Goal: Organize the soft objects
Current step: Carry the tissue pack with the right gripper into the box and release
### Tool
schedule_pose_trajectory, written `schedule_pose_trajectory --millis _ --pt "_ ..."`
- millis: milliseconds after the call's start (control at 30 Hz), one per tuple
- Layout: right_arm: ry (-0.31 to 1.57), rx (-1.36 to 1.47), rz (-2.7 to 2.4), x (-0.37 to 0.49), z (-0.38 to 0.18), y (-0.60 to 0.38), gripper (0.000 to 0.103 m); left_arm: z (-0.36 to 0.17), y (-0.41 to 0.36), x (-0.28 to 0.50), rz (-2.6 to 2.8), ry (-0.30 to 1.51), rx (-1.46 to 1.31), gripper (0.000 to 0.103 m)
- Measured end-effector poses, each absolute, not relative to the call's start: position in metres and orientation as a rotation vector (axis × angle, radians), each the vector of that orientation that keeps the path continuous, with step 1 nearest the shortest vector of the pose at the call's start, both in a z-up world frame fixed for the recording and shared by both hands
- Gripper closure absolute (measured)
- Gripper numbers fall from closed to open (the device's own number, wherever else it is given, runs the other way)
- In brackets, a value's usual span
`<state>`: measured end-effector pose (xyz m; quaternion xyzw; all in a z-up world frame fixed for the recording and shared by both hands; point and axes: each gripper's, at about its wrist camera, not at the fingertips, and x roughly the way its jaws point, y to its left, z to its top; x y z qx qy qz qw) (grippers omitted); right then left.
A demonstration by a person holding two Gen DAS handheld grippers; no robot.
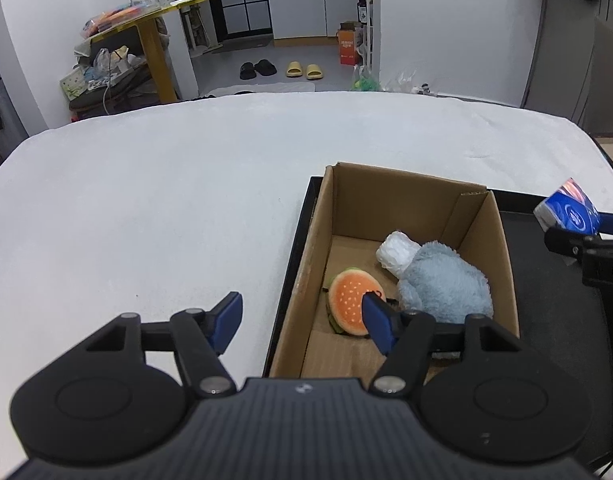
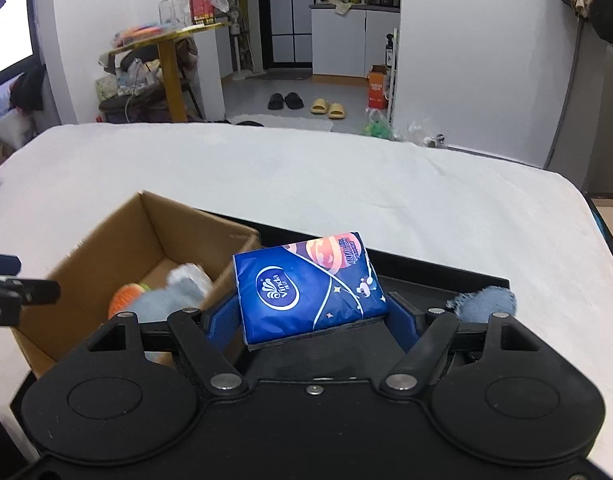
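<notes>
A white-covered table (image 1: pixel 166 184) stretches ahead of both tongs. On it, ahead and to the right of the left tongs (image 1: pixel 302 320), lies a black tray (image 2: pixel 446 276), and a cardboard box (image 1: pixel 478 216) stands on the tray's left part. The left tongs hang with jaws spread and nothing between them; the left finger (image 1: pixel 228 316) is over the table, the right one over the box's near left corner.

Inside the box, a blue-grey plush (image 1: pixel 446 284) lies just ahead of the left tongs' right finger. A burger plush (image 1: pixel 348 300) sits beside it on the left, touching it, and a white wrapped roll (image 1: pixel 396 254) rests against the plush's far side.

The right tongs (image 2: pixel 314 320) pinch a blue tissue pack (image 2: pixel 310 288) by its sides, held above the tray just right of the box. Beyond their right finger a blue-grey fuzzy piece (image 2: pixel 482 304) lies on the tray.
</notes>
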<state>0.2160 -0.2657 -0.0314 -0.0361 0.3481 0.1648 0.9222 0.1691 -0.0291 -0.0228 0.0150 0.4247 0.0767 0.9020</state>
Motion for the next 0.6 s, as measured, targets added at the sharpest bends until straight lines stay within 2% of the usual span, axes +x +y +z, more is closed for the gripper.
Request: schedule_pose_trajectory --millis 333,600 --pt "0.709 -0.096 0.403 0.220 -0.023 -0.237 0.029 -0.027 -0.010 0.169 0.124 0.881 -0.018 0.047" --pt "0.711 -0.121 0.441 0.224 -0.024 -0.208 0.029 -0.039 0.005 0.175 0.093 0.911 -0.077 0.065"
